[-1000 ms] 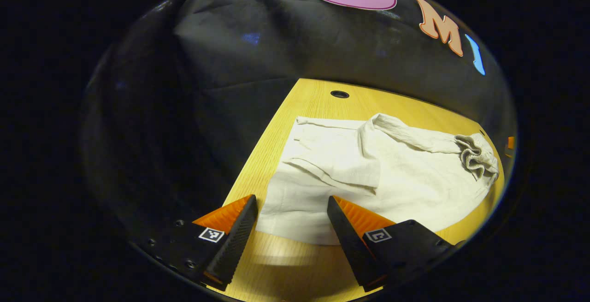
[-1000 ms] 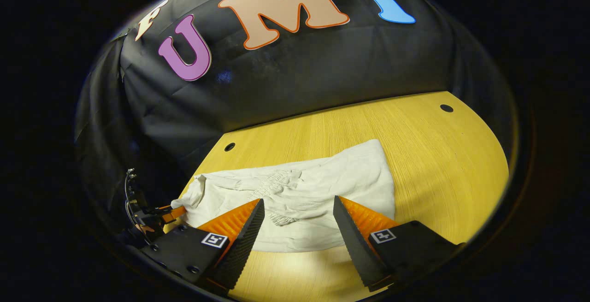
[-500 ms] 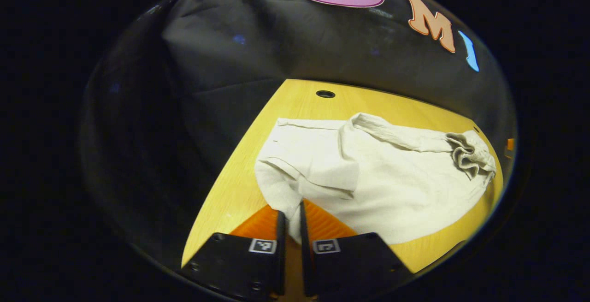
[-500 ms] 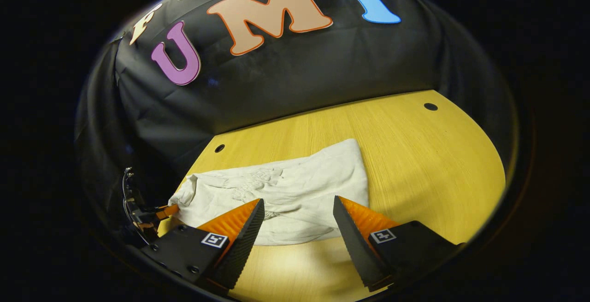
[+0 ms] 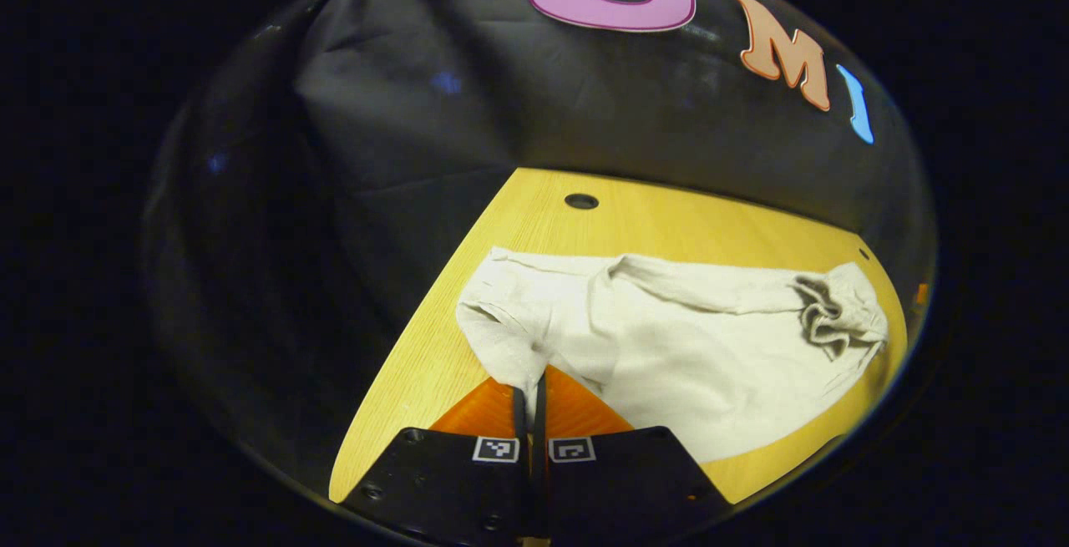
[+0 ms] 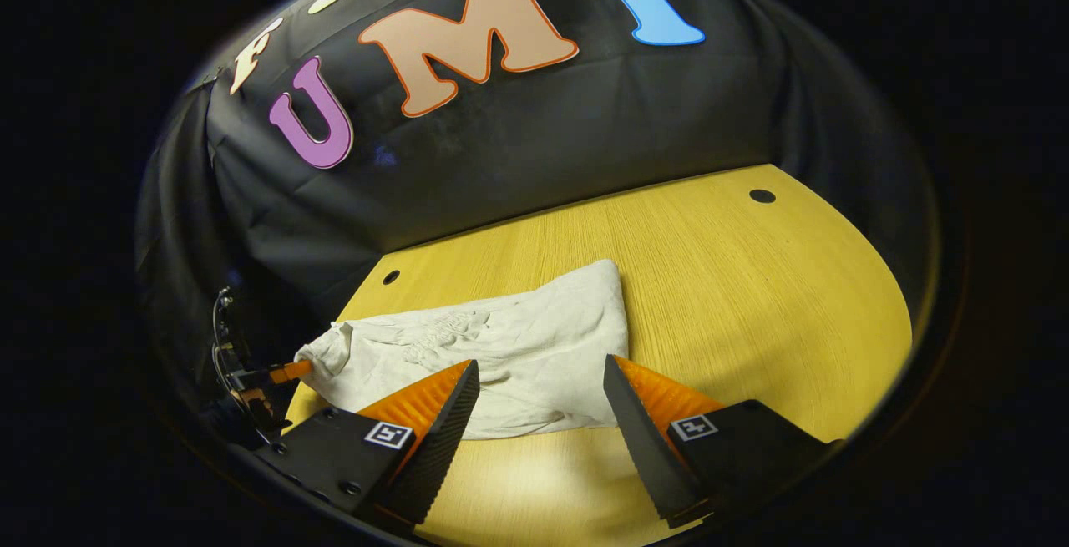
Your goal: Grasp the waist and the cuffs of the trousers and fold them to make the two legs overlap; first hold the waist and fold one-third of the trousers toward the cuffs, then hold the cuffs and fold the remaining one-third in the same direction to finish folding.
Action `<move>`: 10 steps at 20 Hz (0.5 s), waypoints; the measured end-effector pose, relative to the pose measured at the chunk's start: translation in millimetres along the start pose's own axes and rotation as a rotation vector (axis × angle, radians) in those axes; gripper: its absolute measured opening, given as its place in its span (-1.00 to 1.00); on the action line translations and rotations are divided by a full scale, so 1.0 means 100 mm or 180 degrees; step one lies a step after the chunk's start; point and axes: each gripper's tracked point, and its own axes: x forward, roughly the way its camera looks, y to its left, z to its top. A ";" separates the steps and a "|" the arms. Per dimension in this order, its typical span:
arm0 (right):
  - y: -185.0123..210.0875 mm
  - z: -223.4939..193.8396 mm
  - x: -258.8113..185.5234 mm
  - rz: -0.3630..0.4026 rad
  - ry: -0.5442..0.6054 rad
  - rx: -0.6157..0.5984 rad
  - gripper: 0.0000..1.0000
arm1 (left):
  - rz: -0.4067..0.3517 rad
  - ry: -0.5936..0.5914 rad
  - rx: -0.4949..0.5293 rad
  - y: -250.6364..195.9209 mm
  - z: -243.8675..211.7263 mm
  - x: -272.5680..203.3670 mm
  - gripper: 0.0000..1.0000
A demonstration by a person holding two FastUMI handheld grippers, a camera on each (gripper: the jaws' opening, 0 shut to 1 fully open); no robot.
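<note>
Left gripper [image 5: 528,392] clamped on a trousers [image 5: 685,346] corner, lifted off the table [image 5: 417,372] for folding. Right gripper [image 6: 539,401] poised with jaws apart near the cloth's other end, likely readying a grip.

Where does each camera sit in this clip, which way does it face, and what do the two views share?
Left gripper view: rides on the left tongs, looking forward over the trousers along the wooden table toward the booth wall; its own fingers are pinched on a trouser corner.
Right gripper view: rides on the right tongs, facing the trousers and wall from the other end; its own fingers are spread above the fabric, and the left tongs show far off.
Shared: trousers, table, wall.
</note>
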 end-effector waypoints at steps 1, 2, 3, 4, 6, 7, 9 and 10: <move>-0.03 0.01 -0.01 0.0016 -0.0007 -0.0001 0.93 | -0.0021 -0.0041 -0.0016 -0.08 0.10 -0.04 -1.00; -0.05 0.03 -0.01 0.0030 -0.0012 -0.0001 0.92 | -0.0035 -0.0085 -0.0021 -0.15 0.17 -0.07 -1.00; -0.07 0.05 -0.02 0.0049 -0.0016 0.0002 0.93 | -0.0058 -0.0131 -0.0020 -0.22 0.27 -0.11 -1.00; -0.09 0.07 -0.03 0.0066 -0.0023 0.0004 0.92 | -0.0090 -0.0174 -0.0022 -0.30 0.36 -0.16 -1.00; -0.16 0.09 -0.05 0.0092 -0.0030 -0.0003 0.92 | -0.0152 -0.0281 -0.0022 -0.49 0.55 -0.22 -1.00; -0.20 0.10 -0.06 0.0101 -0.0030 -0.0007 0.92 | -0.0181 -0.0335 -0.0024 -0.59 0.64 -0.26 -1.00; -0.30 0.11 -0.09 0.0114 -0.0022 -0.0012 0.92 | -0.0247 -0.0436 -0.0029 -0.80 0.81 -0.33 -1.00; -0.35 0.12 -0.11 0.0116 -0.0018 -0.0012 0.93 | -0.0275 -0.0491 -0.0023 -0.90 0.88 -0.35 -1.00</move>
